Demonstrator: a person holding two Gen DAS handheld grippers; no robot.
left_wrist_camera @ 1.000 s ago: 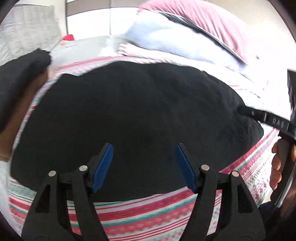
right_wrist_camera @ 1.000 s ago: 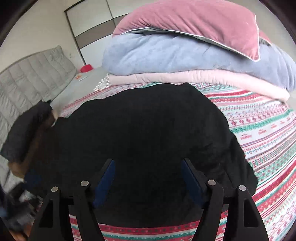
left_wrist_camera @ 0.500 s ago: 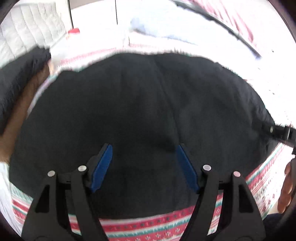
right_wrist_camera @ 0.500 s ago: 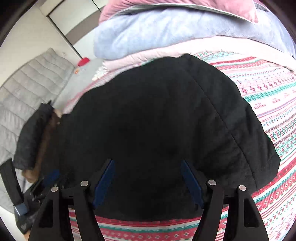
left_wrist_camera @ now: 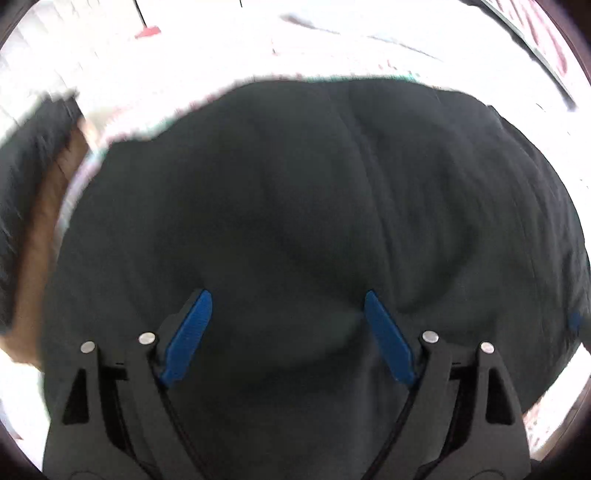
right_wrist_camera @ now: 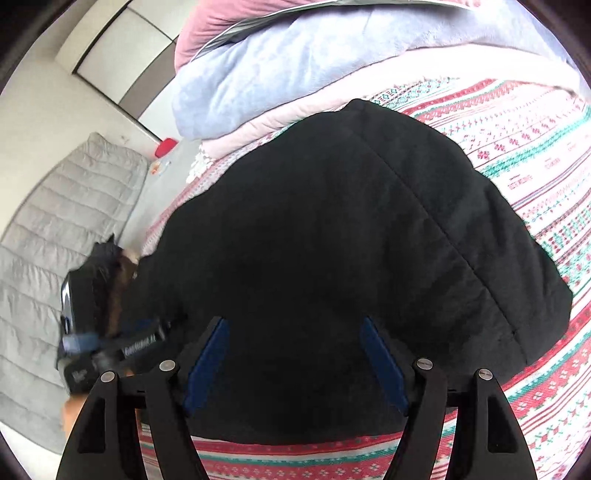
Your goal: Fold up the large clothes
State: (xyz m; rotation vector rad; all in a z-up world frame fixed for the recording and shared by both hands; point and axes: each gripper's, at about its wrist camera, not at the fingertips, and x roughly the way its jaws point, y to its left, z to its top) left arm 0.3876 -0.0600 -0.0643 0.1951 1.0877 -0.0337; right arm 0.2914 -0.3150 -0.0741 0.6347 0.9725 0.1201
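Observation:
A large black padded garment lies spread on a bedspread with red, green and white stripes; a long seam runs down its right half. My left gripper hovers close over the garment's near part. Its jaws are opening, and the blue pads press on nothing. My right gripper stands open above the garment's near edge, with only cloth under the gap. In the right wrist view the left gripper shows blurred at the garment's left corner, a hand below it.
Folded quilts, blue over pale pink, are stacked at the far end of the bed under a pink cushion. A grey quilted mat lies left of the bed. A black and brown thing sits at the bed's left edge.
The left gripper has moved in over the garment, which now fills its view, and its jaws have widened. The right view has tilted down and rolled; the left gripper has entered it.

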